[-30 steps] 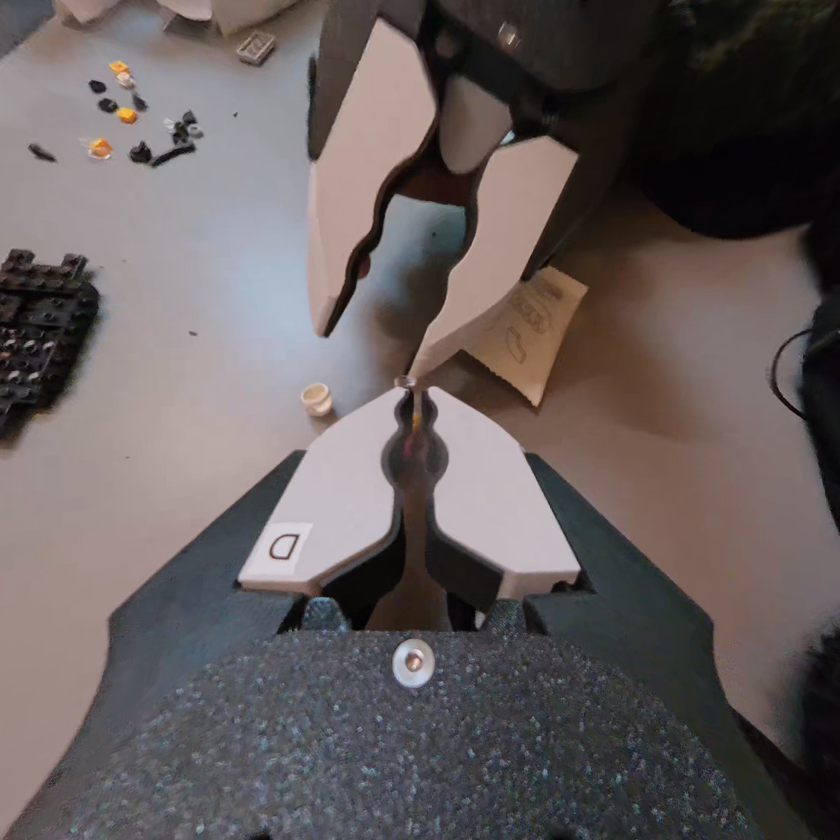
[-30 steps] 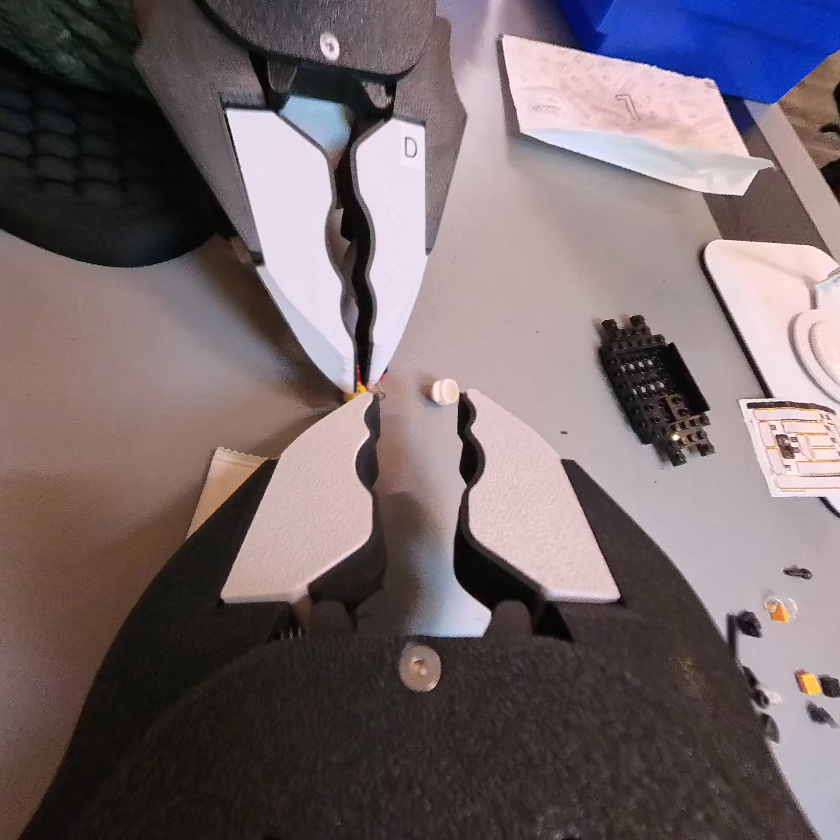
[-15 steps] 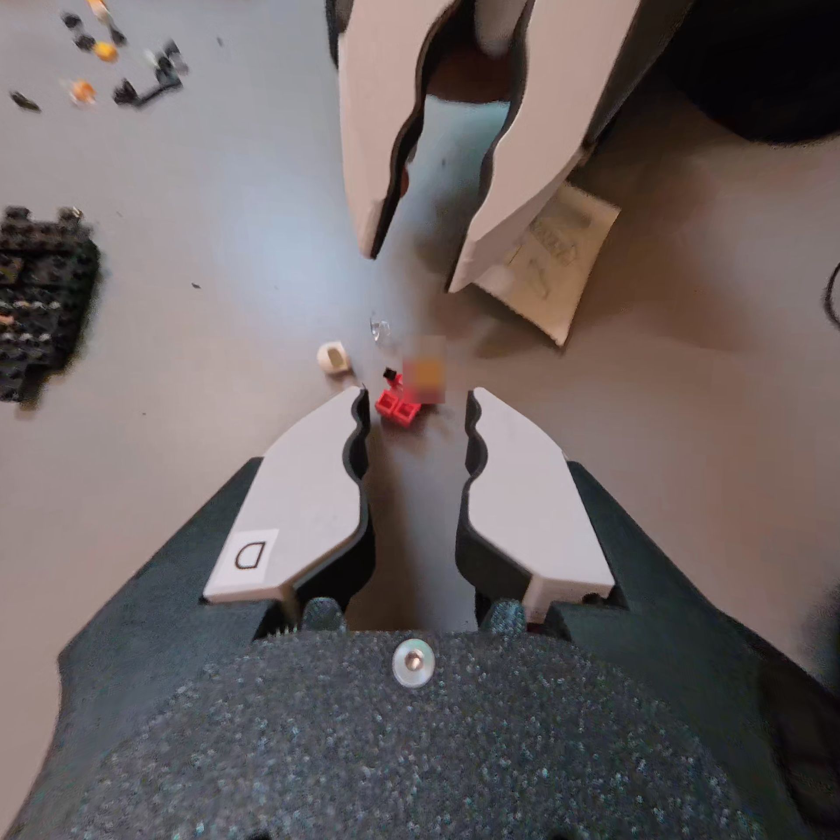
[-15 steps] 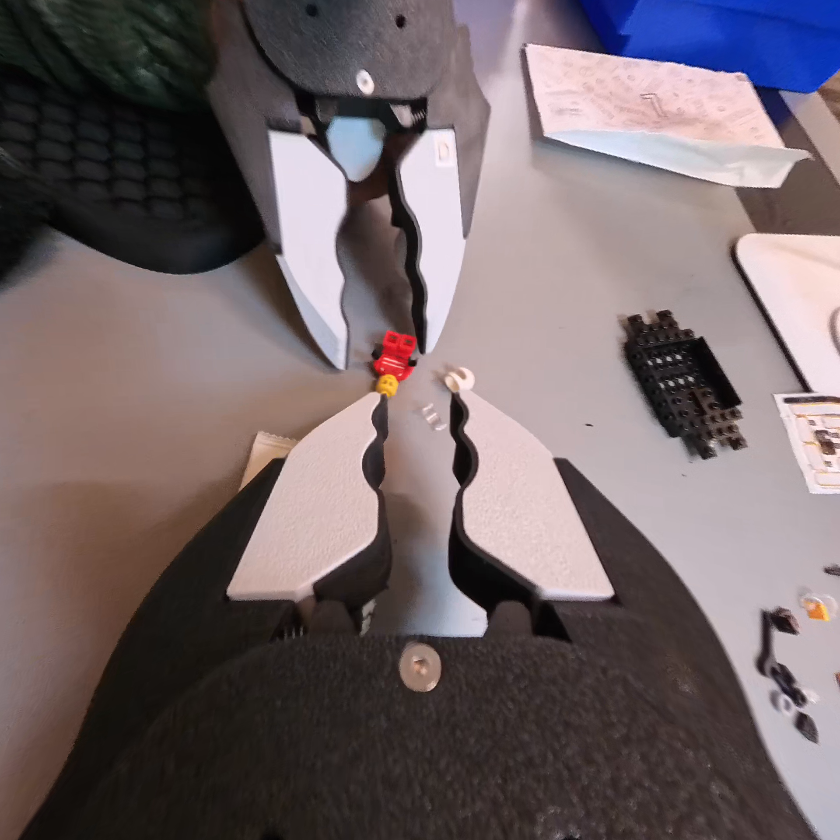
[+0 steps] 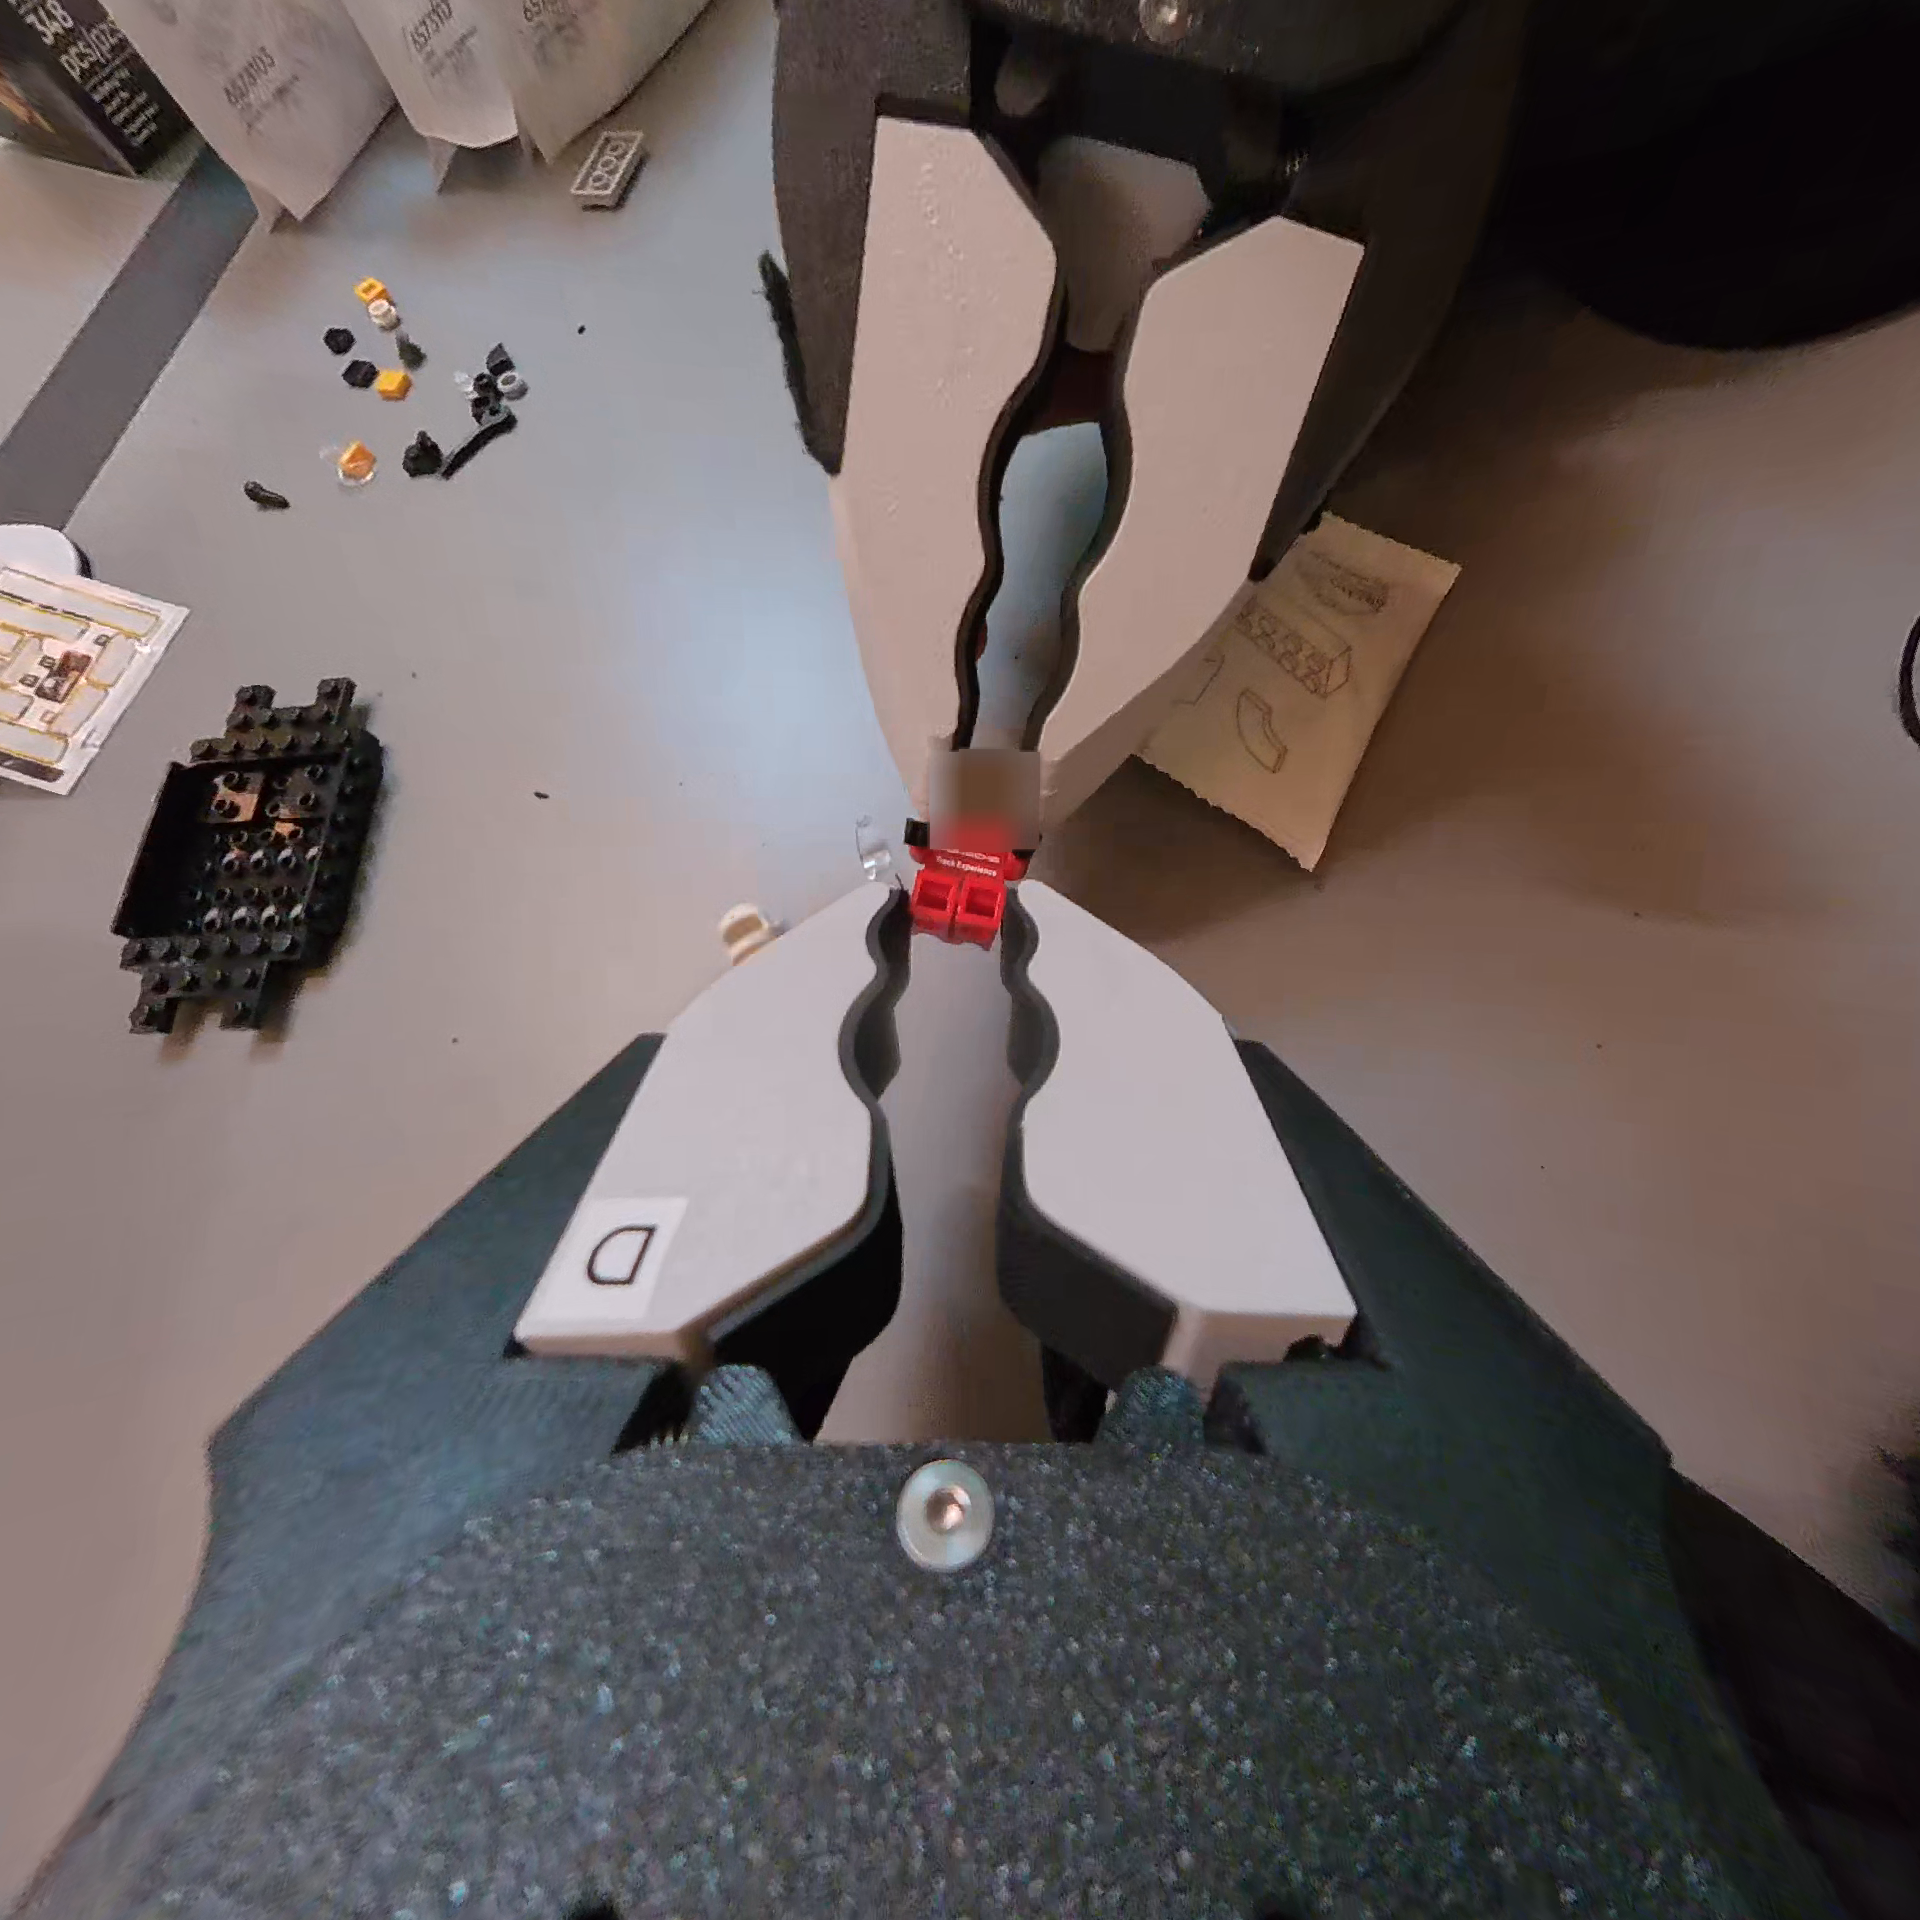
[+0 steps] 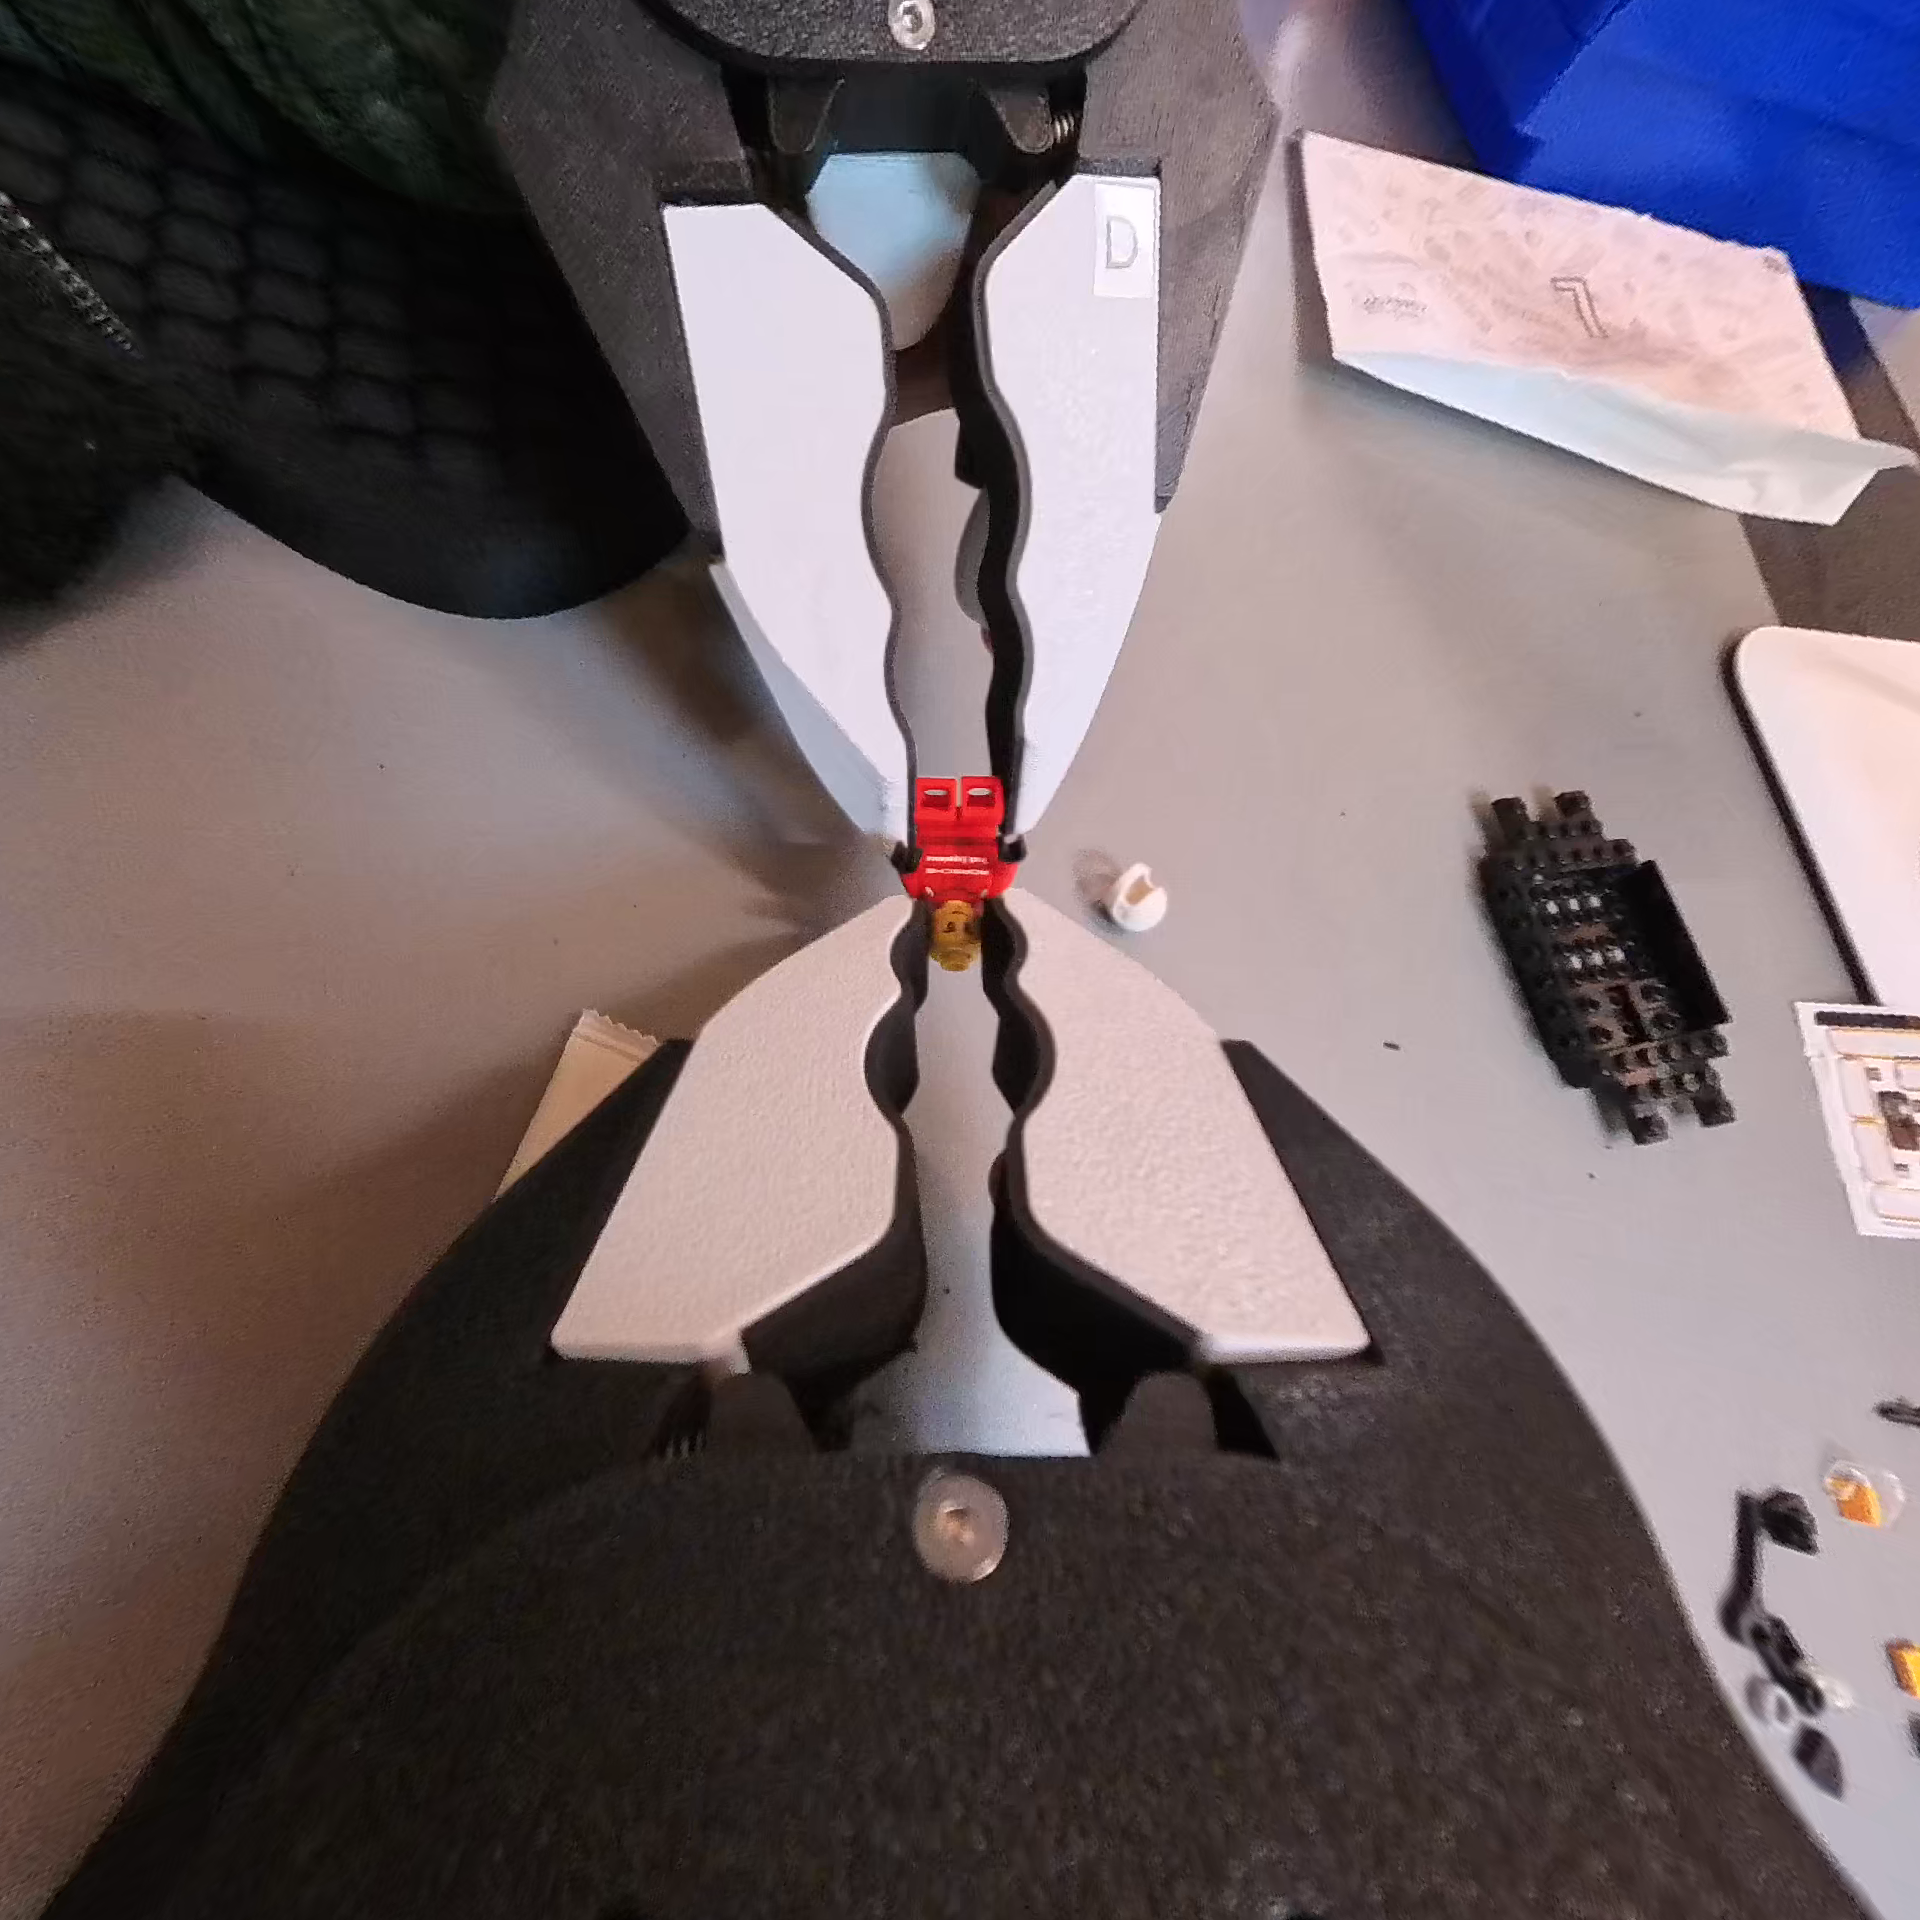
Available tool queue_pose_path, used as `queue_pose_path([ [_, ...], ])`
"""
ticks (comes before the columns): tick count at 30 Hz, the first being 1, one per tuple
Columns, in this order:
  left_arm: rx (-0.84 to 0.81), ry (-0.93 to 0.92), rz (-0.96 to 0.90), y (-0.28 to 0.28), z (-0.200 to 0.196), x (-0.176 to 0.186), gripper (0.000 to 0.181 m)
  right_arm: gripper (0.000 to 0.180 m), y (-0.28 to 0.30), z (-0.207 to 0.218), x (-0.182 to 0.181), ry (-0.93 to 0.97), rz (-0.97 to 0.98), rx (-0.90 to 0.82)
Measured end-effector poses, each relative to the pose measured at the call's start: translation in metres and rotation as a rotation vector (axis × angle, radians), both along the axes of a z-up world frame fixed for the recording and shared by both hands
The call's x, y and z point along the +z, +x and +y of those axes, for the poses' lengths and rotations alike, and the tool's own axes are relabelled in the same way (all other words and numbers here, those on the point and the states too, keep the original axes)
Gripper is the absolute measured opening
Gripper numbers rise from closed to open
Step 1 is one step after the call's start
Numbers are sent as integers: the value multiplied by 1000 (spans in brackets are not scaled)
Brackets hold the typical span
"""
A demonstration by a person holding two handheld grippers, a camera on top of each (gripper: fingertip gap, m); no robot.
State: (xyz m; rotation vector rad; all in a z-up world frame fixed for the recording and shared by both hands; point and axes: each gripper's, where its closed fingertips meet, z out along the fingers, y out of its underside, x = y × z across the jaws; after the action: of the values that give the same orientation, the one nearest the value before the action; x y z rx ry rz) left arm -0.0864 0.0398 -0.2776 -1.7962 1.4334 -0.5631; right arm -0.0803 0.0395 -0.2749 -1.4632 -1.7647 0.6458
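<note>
Left hand-held gripper clamps red minifigure by legs; right hand-held gripper pinches its yellow head (both over grey tabletop). Black brick chassis nearby.

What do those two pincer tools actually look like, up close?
Each hand-held gripper has a dark, grainy, speckled plastic body with a silver screw head at its centre. The left hand-held gripper and the right hand-held gripper both carry two flat, pale grey fingers with wavy black inner edges. One finger of the left one bears a small white sticker. No cables or sleeves show.
</note>
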Motion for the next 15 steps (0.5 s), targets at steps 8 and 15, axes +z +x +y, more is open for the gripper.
queue_pose_path([
  [8, -2, -123, -104, 2, -6, 14, 16, 9, 6, -5, 17, -51, 77, 50],
  [15, -21, -169, -197, 5, -10, 29, 15, 9, 10, -9, 32, -98, 150, 89],
])
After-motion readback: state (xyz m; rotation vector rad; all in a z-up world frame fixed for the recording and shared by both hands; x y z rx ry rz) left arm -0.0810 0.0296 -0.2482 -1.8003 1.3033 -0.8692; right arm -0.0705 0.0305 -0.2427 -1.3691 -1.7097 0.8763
